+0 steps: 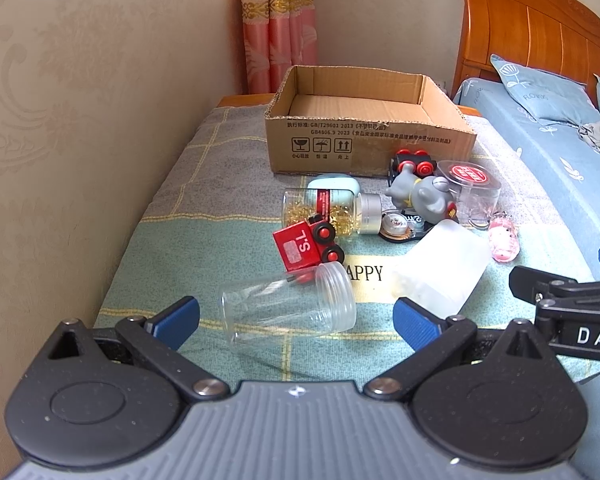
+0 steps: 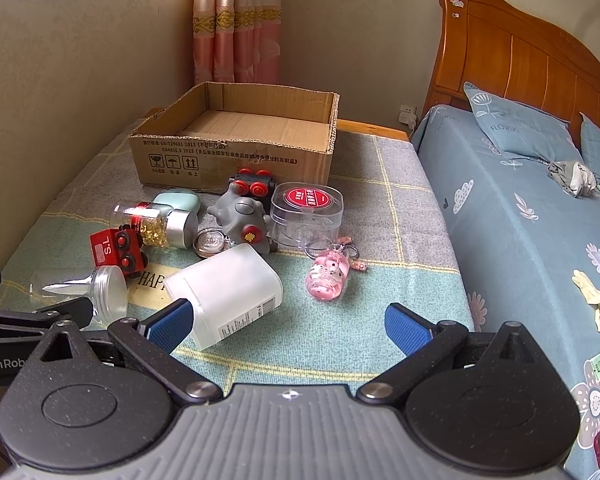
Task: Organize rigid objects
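Beside the bed (image 2: 520, 220), a table (image 1: 148, 240) holds toys and jars in front of a cardboard box (image 1: 364, 136). Left gripper (image 1: 296, 320) is spread wide around a clear jar (image 1: 288, 308) lying down. Right gripper (image 2: 288, 324) is spread wide too, near a white bottle (image 2: 224, 292).

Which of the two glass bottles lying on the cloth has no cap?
The empty clear bottle, between the left gripper's open fingers. Its threaded mouth is bare. The other bottle, holding gold capsules, has a silver cap.
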